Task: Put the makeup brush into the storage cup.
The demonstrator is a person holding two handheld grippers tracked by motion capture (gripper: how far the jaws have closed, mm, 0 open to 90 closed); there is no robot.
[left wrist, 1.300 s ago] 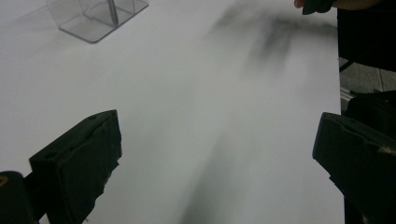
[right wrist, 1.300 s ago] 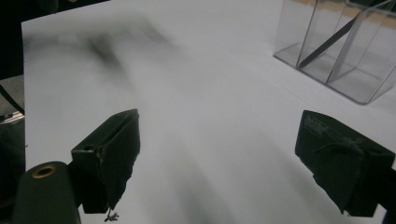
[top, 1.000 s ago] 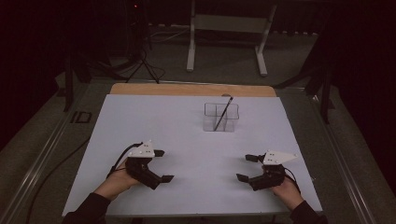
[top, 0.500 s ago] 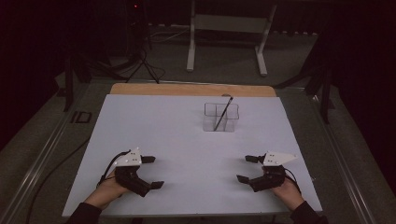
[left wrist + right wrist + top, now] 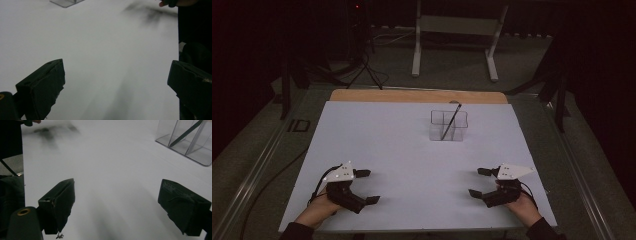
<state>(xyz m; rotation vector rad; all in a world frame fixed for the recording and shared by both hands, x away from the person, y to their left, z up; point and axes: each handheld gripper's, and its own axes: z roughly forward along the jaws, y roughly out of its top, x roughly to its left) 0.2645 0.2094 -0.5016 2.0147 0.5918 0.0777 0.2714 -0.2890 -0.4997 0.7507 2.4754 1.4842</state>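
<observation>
Currently, from my remote seat, I see both hand-held grippers resting low at the near edge of the white tabletop (image 5: 412, 150), well apart from each other. My left gripper (image 5: 365, 186) sits near the near left corner, its two black jaws spread wide with nothing between them; the left gripper view confirms the gap, bare white surface showing between the jaw tips. My right gripper (image 5: 480, 182) sits near the near right corner, jaws likewise parted and holding nothing, and the right gripper view shows the same bare surface between them. Each gripper carries a pale three-cornered plate on top, and a person's hand grips each one from the near edge.

Toward the far edge, a little right of centre, stands a clear plastic organiser (image 5: 448, 125) split into compartments. A dark pen (image 5: 449, 121) leans inside it, tilted, its upper end rising above the far rim and its lower end down in the container; which compartment holds it I cannot tell. The organiser is well apart from both grippers. In the right gripper view the organiser (image 5: 186, 141) sits at the upper right with the pen (image 5: 186, 133) slanting across it, while a corner of the same container (image 5: 65, 2) edges the top of the left gripper view
</observation>
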